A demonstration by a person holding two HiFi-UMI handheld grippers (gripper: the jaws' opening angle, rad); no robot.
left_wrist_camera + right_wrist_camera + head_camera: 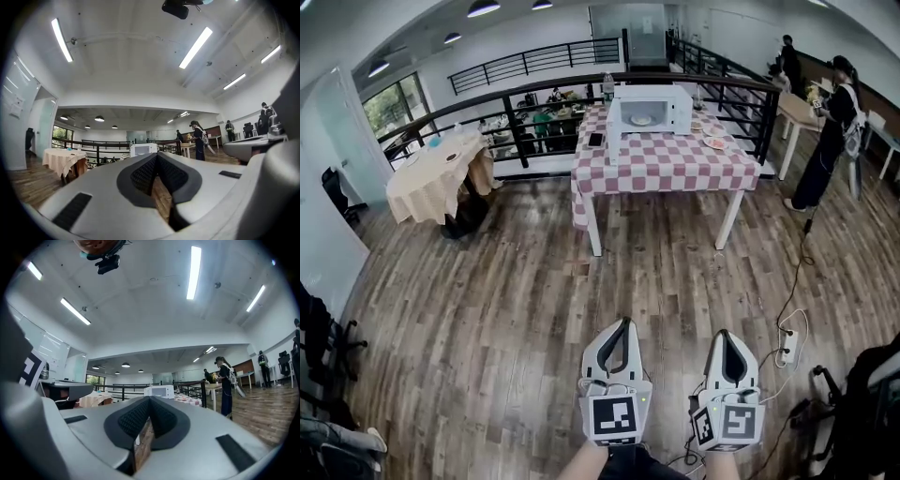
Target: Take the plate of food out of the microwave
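A white microwave [649, 110] stands on a red-and-white checked table [666, 164] far across the room; a plate [641, 120] shows through its door window. The microwave [143, 149] looks small in the left gripper view, and the microwave [159, 391] is equally distant in the right gripper view. My left gripper [624, 323] and right gripper [727, 336] hang side by side low over the wooden floor, far from the table. Both are shut with nothing between the jaws.
A round table with a cream cloth [436, 178] stands at left by the black railing [516, 103]. A person [827, 131] stands at right beside a white table [795, 111]. A power strip and cable [787, 342] lie on the floor at right.
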